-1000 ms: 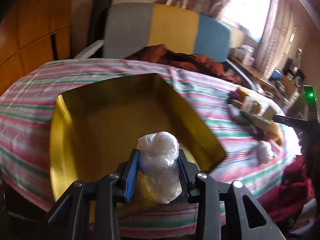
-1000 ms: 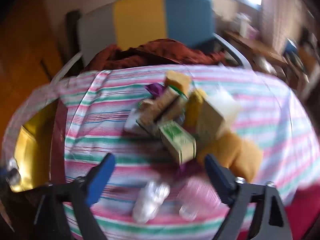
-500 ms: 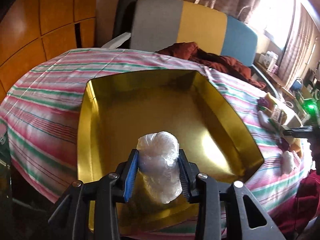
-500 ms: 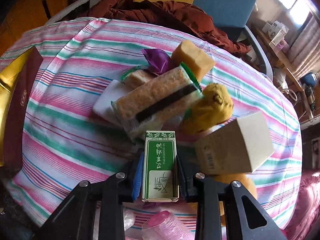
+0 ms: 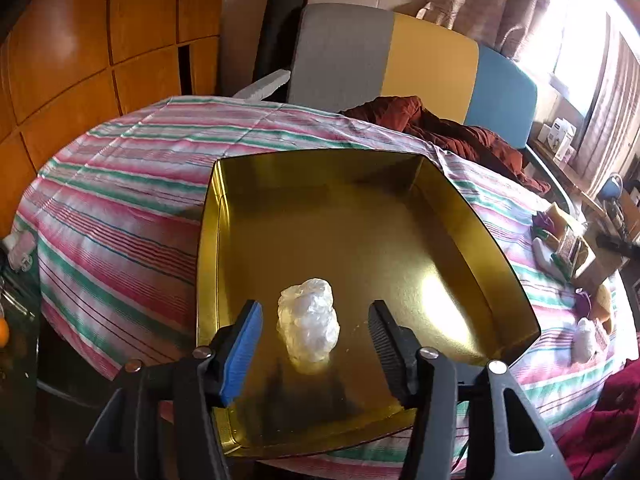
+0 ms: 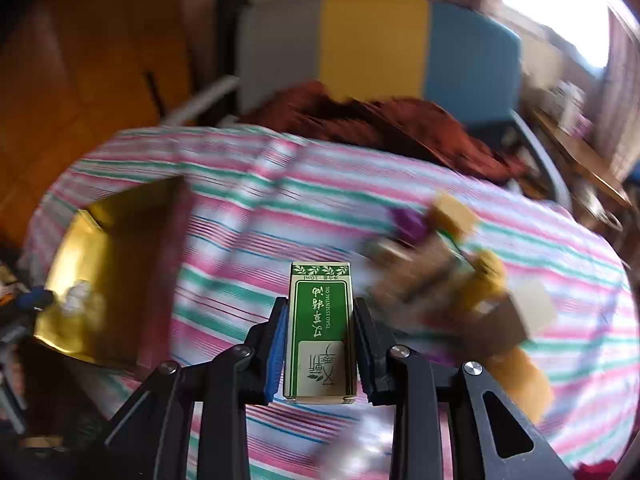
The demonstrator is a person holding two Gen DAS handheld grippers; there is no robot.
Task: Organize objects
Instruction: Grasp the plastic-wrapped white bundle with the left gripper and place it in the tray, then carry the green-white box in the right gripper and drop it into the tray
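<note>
Since half a second ago, left gripper (image 5: 314,340) opened wide; bag (image 5: 308,330) now sits in tray (image 5: 472,236). Right gripper (image 6: 318,344) clamps box (image 6: 320,332), long axis forward; tray lies to its left.

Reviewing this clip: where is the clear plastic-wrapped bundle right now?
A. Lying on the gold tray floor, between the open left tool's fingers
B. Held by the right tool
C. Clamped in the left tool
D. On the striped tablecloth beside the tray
A: the plastic-wrapped bundle rests on the gold tray, with gaps to both fingers of the open left tool.
</note>
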